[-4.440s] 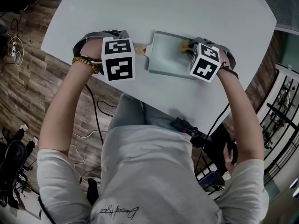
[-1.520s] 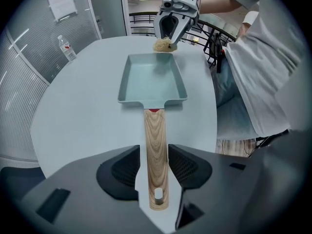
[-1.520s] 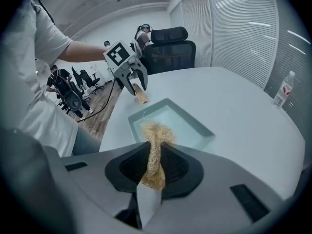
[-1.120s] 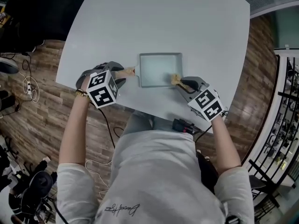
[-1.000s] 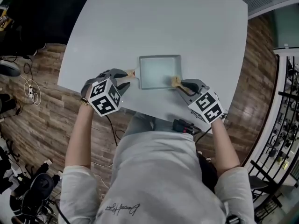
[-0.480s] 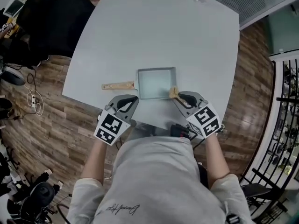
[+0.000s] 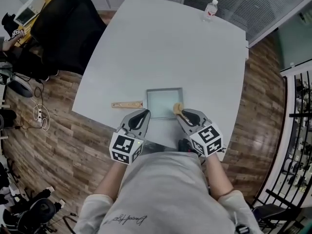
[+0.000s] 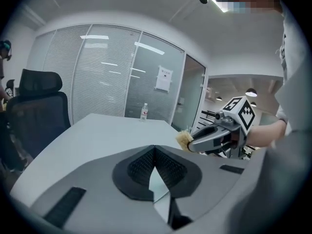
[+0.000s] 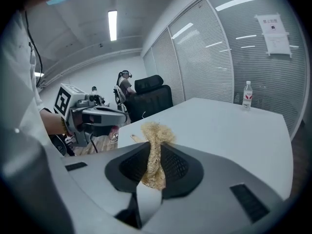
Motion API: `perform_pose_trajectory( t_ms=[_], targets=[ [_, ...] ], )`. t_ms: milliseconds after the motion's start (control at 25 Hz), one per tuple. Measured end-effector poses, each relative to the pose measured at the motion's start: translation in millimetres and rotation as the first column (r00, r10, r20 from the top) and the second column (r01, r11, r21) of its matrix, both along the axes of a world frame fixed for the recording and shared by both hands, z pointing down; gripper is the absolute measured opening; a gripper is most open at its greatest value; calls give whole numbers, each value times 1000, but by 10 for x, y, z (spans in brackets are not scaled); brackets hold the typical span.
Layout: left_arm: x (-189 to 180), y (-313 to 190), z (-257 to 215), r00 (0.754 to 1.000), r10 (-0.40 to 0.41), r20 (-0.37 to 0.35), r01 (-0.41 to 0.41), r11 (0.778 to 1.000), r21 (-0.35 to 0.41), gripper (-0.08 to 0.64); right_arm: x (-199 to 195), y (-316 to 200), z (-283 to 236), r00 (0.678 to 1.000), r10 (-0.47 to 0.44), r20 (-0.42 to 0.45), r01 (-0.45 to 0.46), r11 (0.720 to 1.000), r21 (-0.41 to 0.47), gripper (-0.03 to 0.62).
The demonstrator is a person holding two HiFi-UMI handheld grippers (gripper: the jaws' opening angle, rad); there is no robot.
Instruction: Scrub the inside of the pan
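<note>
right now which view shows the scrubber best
The right gripper view: the scrubber sits large and centred, pinched in the right gripper. The head view shows only a small tan tuft by the pan; the left gripper view, just its tip.

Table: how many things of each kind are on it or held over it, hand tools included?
pan: 1
bottle: 1
scrubber: 1, clamped in the right gripper
grippers: 2, counting the left gripper, which is shut and empty
Total: 5
</note>
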State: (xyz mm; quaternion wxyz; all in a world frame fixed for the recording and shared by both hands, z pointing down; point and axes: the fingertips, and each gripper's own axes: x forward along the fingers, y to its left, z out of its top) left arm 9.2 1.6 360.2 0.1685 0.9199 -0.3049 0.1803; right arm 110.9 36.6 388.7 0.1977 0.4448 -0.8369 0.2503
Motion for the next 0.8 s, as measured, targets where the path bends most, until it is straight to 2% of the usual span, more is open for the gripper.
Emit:
perform_pose_trajectory(
  t_ms=[120,240,480,800],
  targets=[
    [1,-40,-14,1000,-5,0,5,1000,-7,11,-48,3,-20,1000,3,20,-4,1000,6,78],
    [20,-82,-49,999,-23,-38,22,999,-36,11,-109,-4,-39,998,-1,56,0,1000,5,78],
    [22,-171,-42,997,-80,-8,80,997,-18,11,-165,5,-91,998,-18,66,17,1000,13,78],
    [59,-200,-106,998,-69,2,69,998,8,11,-163,-56,-110,998,-28,57,27,999,25,77]
  ],
)
